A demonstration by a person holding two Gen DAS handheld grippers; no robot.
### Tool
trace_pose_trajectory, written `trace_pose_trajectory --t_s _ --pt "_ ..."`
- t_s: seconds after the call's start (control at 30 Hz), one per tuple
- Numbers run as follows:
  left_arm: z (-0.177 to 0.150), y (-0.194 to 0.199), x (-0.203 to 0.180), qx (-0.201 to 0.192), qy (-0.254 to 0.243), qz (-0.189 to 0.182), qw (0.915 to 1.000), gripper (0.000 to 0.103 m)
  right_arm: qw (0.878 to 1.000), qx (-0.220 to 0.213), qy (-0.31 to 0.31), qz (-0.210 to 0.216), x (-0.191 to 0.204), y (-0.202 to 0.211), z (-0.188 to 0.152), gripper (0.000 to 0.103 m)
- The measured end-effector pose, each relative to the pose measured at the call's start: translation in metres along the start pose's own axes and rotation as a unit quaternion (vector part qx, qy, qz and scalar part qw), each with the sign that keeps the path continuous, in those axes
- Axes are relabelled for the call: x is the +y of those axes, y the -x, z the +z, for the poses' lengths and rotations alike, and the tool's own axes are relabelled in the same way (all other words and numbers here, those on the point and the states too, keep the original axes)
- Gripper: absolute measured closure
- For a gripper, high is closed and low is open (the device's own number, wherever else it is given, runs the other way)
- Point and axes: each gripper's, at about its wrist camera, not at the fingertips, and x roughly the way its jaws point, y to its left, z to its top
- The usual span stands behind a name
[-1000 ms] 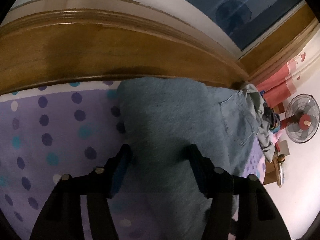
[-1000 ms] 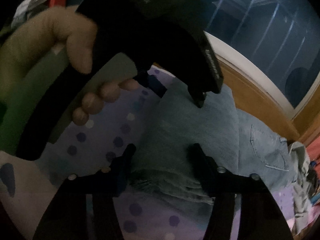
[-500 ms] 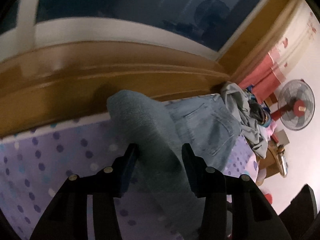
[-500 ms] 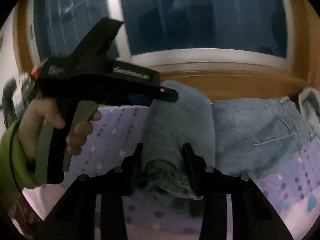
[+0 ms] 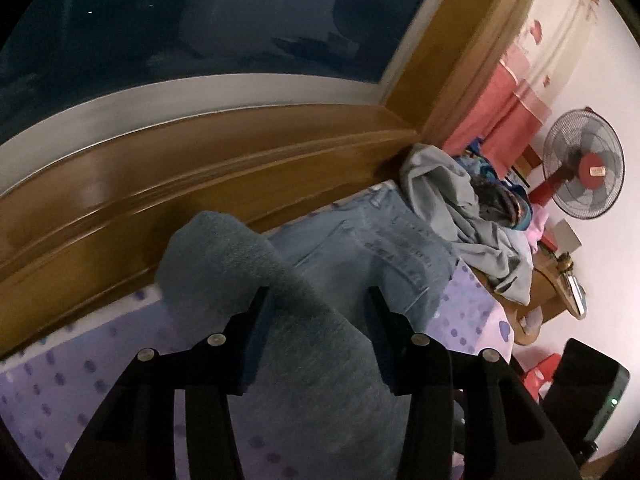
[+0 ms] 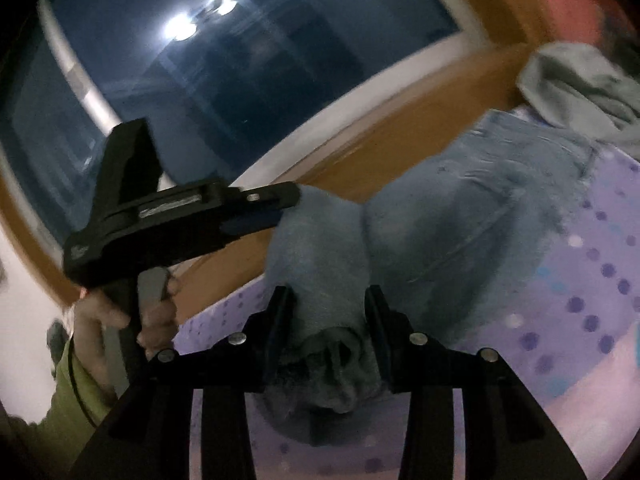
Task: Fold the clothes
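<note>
A pair of light blue jeans [image 5: 360, 248] lies on the purple dotted bed, its pocket end flat near the headboard. The leg end [image 5: 224, 256] is raised in a thick fold. My left gripper [image 5: 316, 300] is shut on the folded jeans, the denim bulging between its fingers. My right gripper [image 6: 328, 300] is shut on the bunched hem of the same jeans [image 6: 320, 248]. The left gripper [image 6: 280, 204] shows in the right wrist view, clamped on the fold's far side, held by a hand in a green sleeve.
A wooden headboard [image 5: 160, 184] and dark window [image 5: 200, 20] run behind the bed [image 5: 60, 380]. A heap of grey and coloured clothes [image 5: 460, 208] lies at the bed's far right. A red standing fan [image 5: 580, 172] and red stool [image 5: 540, 372] stand by the wall.
Both grippers have closed on the jeans' leg end and lifted it off the bed, swinging it up and toward the pocket end. The cameras have tilted.
</note>
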Motion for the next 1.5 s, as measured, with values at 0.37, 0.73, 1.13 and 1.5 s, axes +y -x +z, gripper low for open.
trace_pose_trajectory --t_s 0.37,0.73,1.13,1.5 --pt "0.014 -0.077 -0.040 0.038 -0.051 -0.005 0.9980 0.056 0.996 0.010 -0.048 -0.081 -0.077 0.004 0.001 0.065" --pt "0.010 -0.017 -0.044 -0.019 -0.036 0.028 0.9988 0.053 0.987 0.001 0.145 -0.064 -0.016 0.039 0.018 0.064" --pt "0.008 -0.042 -0.019 -0.029 -0.001 0.094 0.9951 0.043 0.943 0.064 0.321 -0.051 0.006 -0.011 -0.020 0.052" --pt "0.000 -0.081 -0.031 -0.036 -0.049 0.075 0.9953 0.020 0.971 0.099 0.206 -0.073 -0.037 -0.034 -0.007 0.032"
